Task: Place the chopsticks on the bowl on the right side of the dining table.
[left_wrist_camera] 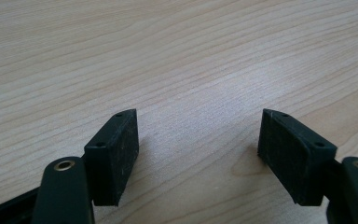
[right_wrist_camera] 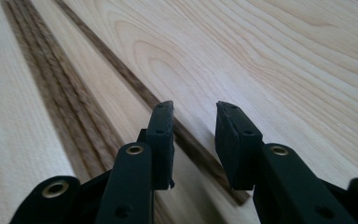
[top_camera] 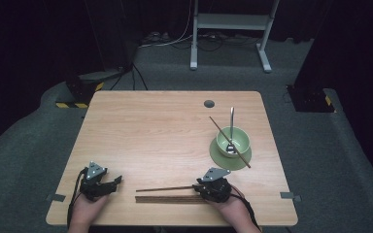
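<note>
From the high view, a pale wood-grain worktop [top_camera: 165, 131] with rounded corners and a dark round grommet [top_camera: 209, 103] near its far edge stands on grey carpet [top_camera: 320, 160] in a dark room. Beyond it are a white frame stand [top_camera: 230, 29], loose cables and two black-and-yellow striped bases. The left claw [top_camera: 108, 183] lies near the front left corner, held by a hand [top_camera: 88, 206]. The right claw [top_camera: 197, 187] lies at the front edge, right of centre, just at the near end of a thin dark chopstick [top_camera: 165, 189] that runs leftward across the wood. A flat brown slatted mat [top_camera: 167, 198] lies touching or just beside the chopstick, nearer the front edge. Well apart, to the right, a green bowl [top_camera: 233, 140] sits on a green saucer [top_camera: 218, 156], with a spoon [top_camera: 231, 119] and a second chopstick [top_camera: 218, 127] resting across it.

In the left gripper view, the two black padded jaws stand wide apart, released, over bare wood grain with nothing between them.

In the right gripper view, the jaws are partly apart and grasp nothing; the chopstick [right_wrist_camera: 121, 70], dark brown and slim, runs diagonally on the wood and passes beneath the gap between them. The ribbed mat [right_wrist_camera: 60, 93] lies alongside, to the left.

No readable writing or labels show anywhere.
</note>
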`<state>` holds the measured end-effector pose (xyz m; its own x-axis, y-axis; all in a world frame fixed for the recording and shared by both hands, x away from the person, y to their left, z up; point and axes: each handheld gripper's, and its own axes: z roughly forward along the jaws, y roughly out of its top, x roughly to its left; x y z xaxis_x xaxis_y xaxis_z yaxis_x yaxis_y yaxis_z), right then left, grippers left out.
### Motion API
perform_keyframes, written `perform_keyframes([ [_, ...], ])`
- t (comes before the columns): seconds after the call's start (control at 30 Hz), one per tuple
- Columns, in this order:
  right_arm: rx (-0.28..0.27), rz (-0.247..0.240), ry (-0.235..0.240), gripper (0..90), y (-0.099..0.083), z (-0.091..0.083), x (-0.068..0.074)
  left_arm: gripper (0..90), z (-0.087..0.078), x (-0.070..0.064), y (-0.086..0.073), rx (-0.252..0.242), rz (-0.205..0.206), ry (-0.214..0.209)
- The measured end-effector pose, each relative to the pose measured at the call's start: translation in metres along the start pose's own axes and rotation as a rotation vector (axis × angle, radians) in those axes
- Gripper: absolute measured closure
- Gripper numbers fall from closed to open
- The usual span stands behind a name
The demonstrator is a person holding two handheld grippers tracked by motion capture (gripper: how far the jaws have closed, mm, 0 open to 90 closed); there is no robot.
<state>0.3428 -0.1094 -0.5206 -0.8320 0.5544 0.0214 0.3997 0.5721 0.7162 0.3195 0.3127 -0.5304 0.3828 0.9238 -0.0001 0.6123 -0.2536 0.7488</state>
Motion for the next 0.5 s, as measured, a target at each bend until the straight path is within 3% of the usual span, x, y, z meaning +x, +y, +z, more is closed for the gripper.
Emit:
perform_keyframes([
  [0.5,-0.002,0.047,0.005,81.5,-0.004,-0.004,-0.013,29.1,0.0,0.0,0.0,-0.001,0.005,0.002],
])
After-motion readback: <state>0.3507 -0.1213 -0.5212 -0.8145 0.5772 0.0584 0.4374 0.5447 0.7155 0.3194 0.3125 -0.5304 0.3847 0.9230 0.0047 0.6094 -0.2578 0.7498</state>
